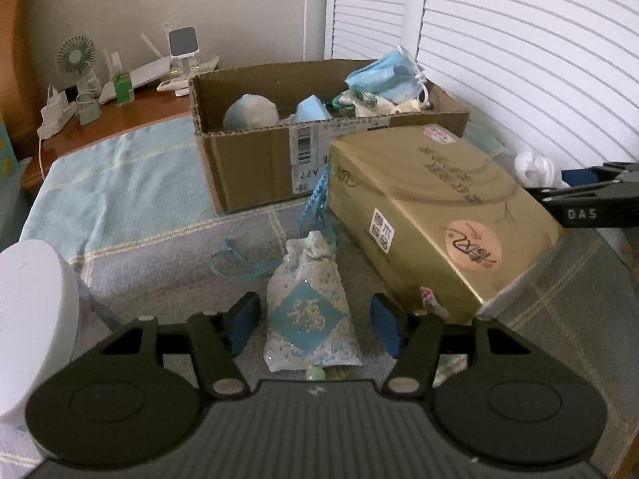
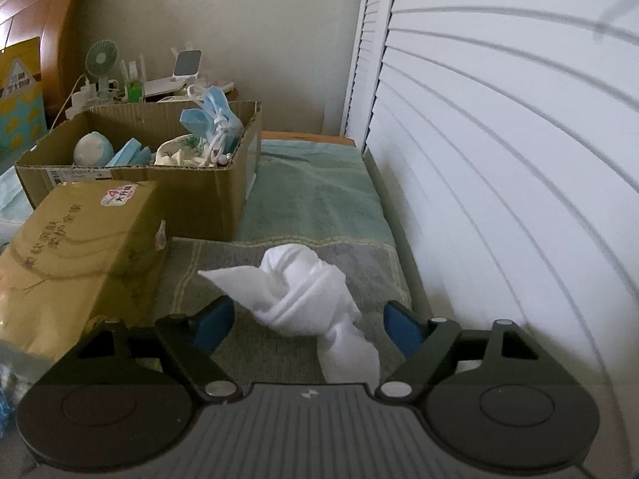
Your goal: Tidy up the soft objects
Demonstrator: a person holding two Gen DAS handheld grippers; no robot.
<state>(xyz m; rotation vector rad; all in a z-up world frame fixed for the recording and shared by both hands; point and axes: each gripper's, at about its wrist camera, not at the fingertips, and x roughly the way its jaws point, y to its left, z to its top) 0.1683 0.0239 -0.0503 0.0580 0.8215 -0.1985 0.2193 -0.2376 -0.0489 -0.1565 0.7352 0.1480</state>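
Note:
A small white-and-blue drawstring sachet (image 1: 309,311) with blue cords lies on the bed blanket. My left gripper (image 1: 314,324) stands open around it, both blue pads a little off its sides. A knotted white cloth (image 2: 307,291) lies between the blue pads of my right gripper (image 2: 307,327), which is open and not touching it. The same white cloth (image 1: 535,165) shows in the left wrist view behind the gold box, beside the black right gripper body. An open cardboard box (image 1: 247,171) (image 2: 199,199) holds blue face masks (image 1: 383,76) (image 2: 211,115) and a pale plush ball (image 1: 249,111).
A gold gift box (image 1: 431,215) (image 2: 80,247) lies between the two grippers, in front of the cardboard box. A white rounded object (image 1: 32,319) stands at my left. White louvered doors (image 2: 499,159) close the right side. A nightstand with a small fan (image 1: 76,56) is at the back left.

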